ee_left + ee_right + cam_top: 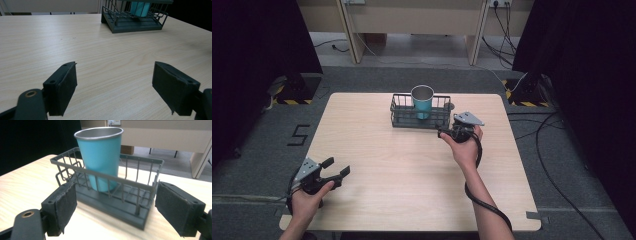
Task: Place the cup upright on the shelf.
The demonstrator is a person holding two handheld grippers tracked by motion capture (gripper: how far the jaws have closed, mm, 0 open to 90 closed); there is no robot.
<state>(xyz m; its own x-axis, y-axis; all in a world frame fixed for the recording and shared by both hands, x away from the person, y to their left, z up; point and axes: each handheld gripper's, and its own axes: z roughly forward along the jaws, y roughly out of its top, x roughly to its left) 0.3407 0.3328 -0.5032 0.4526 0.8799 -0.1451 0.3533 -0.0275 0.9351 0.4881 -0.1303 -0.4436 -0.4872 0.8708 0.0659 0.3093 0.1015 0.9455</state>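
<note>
My right gripper (448, 132) sits at the near right corner of the wire basket (401, 119), which stands toward the far middle of the table (402, 175). The teal metal cup (422, 100) stands upright inside that basket, roughly at its middle, its steel rim well above the top rail. From my right gripper view the basket (140, 205) lies straight ahead and just beyond the jaw tips, its long side running across in front of me from left to right, and the cup (101, 157) rises behind the near rail, a little left of my centre line. That is the relation my next move turns on, as I judge it: to reach the cup I must go over the rail rather than through it, or else close on the basket's end.

My right jaws stand wide apart and hold nothing; neither pad touches the wire. My right hand (466, 147) is stretched forward, forearm angled in from the near edge.

My left gripper (332, 167) rests low at the near left corner, well apart from the basket (132, 21), which shows far ahead and to the right. Its jaws are also spread wide and empty. The right hand is clearly the nearer one.
</note>
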